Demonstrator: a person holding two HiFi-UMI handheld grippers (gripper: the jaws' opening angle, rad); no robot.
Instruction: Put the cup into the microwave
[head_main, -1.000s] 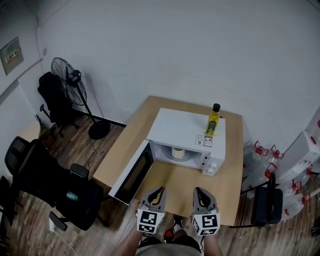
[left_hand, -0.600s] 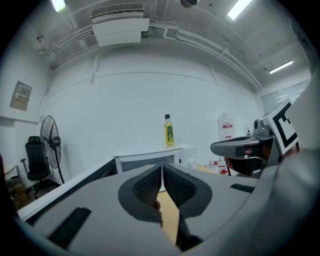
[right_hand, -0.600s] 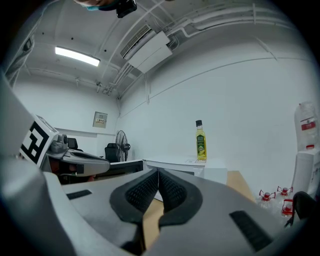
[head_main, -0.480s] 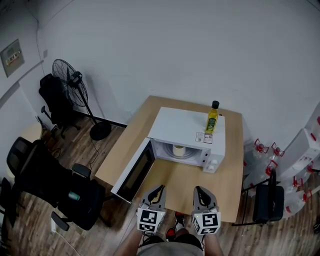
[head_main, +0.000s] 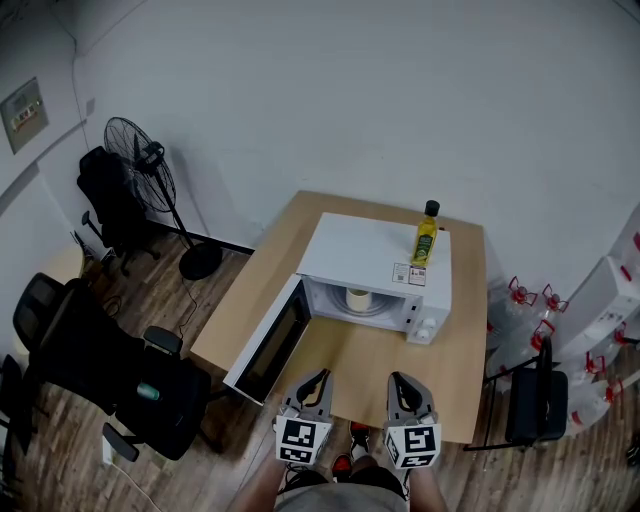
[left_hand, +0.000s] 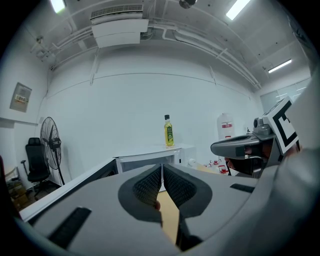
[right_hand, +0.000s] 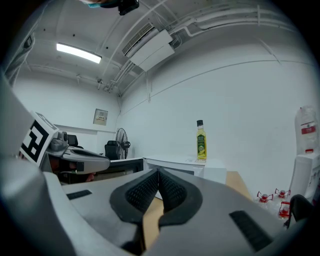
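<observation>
The cup (head_main: 357, 299) already sits inside the microwave (head_main: 372, 250), near the middle of the cavity, at 12 o'clock from the person. The door (head_main: 268, 345) hangs wide open, swung out toward 8 o'clock, and its far corner seems to reach past the edge of the table (head_main: 380, 365). The left gripper (head_main: 319, 380) and the right gripper (head_main: 398, 381) are held side by side at 6 o'clock over the near edge of the table, well apart from the microwave. Each gripper's own view shows its jaws pressed together with nothing between them, so neither carries anything. As I judge it, the placing is done and only the door is left to close, and that is where trouble could come. A hard push on the door with closed jaws could slide the microwave across the smooth tabletop. The jolt could also tip the oil bottle (head_main: 426, 238), which stands upright on the microwave's top at its 1 o'clock corner. A slammed door could likewise shake the cup over on its side. A gripper swinging toward 8 o'clock to reach the door might brush the office chair (head_main: 150, 390) parked near it.
</observation>
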